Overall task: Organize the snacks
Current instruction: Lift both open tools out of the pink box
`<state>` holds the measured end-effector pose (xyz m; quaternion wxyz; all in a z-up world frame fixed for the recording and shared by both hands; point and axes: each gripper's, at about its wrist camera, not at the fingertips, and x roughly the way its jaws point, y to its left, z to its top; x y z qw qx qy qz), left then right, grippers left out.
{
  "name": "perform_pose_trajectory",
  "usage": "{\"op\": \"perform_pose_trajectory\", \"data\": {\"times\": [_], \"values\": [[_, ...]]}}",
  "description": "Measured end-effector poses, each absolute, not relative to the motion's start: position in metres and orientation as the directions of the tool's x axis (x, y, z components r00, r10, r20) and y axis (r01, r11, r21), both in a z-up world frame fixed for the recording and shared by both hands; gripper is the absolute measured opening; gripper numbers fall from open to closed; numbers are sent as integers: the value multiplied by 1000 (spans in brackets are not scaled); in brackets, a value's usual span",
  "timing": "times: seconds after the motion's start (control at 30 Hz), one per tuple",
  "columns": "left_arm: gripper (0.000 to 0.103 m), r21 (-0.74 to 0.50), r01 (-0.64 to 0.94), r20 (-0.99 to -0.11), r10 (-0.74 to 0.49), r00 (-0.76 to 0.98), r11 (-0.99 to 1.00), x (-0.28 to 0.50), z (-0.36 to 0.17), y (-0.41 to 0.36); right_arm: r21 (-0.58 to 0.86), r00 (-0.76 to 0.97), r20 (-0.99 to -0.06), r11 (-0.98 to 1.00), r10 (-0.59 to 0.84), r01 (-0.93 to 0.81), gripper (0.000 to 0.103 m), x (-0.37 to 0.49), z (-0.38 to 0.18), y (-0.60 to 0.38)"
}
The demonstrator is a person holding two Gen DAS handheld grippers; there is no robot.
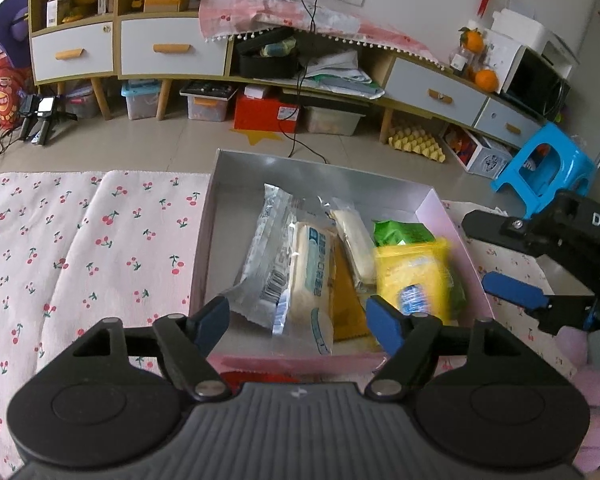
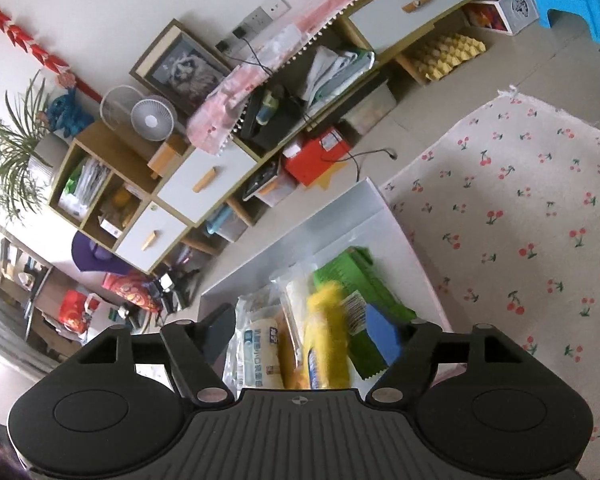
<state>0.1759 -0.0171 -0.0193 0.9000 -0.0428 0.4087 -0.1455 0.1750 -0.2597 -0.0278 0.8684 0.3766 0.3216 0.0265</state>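
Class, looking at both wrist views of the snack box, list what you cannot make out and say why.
- Yellow packet: motion-blurred in both views; label unreadable.
- Green packet: mostly covered by the yellow one in the left view.
- Orange packet: hidden under the rolls.
- Box near wall: blocked by left gripper.

cherry-print cloth on table | blue stool on floor | fan on cabinet

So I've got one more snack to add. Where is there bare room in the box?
The box has bare floor along its left wall and far end, beside the clear packet. The right half is crowded by the yellow packet and green packet.
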Motion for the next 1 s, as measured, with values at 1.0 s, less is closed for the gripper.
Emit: {"op": "perform_pose_trajectory", "data": {"times": [1.0], "values": [[101,-80,197,-760,-188,622,977,88,-3,33,306,673,-699,952,242,-25,86,103,12,-229]]}}
